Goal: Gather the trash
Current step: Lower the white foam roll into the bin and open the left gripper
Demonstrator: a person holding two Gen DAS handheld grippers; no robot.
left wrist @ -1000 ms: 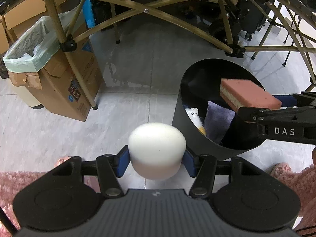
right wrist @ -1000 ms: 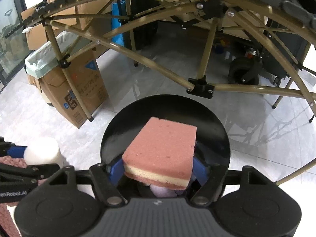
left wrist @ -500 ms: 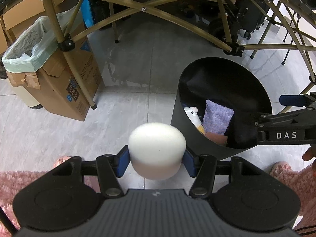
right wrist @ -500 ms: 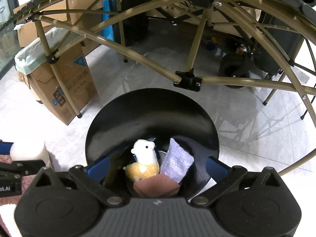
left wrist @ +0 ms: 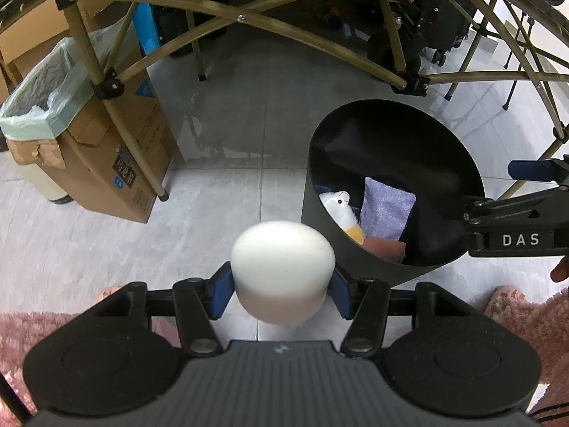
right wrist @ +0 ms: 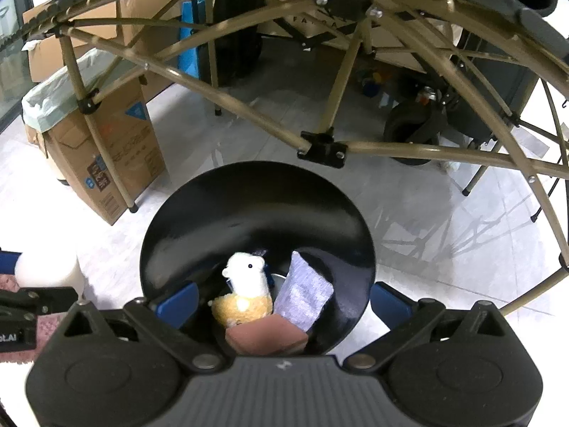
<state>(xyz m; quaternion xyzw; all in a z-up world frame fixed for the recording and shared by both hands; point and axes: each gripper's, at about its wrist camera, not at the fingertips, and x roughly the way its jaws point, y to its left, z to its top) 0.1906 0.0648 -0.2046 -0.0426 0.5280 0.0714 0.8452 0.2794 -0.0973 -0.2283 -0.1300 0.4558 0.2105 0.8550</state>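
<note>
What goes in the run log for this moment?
left gripper: shut on white foam piece | right gripper: open, empty | pink sponge: in black bin

The pink sponge (right wrist: 266, 338), clamped a second ago between the blue pads of the right gripper (right wrist: 282, 300) above the black bin (right wrist: 199, 220), now lies at the bottom of that bin, against the near wall, just in front of the white and yellow plush toy (right wrist: 245, 291) and the lavender cloth (right wrist: 302, 297). The gripper's jaws, then pressed on the sponge's sides, now stand spread wide over the bin's near rim with nothing between them. From the left wrist view, the sponge shows only as a pink corner low inside the bin, where before it hung above the rim.
</note>
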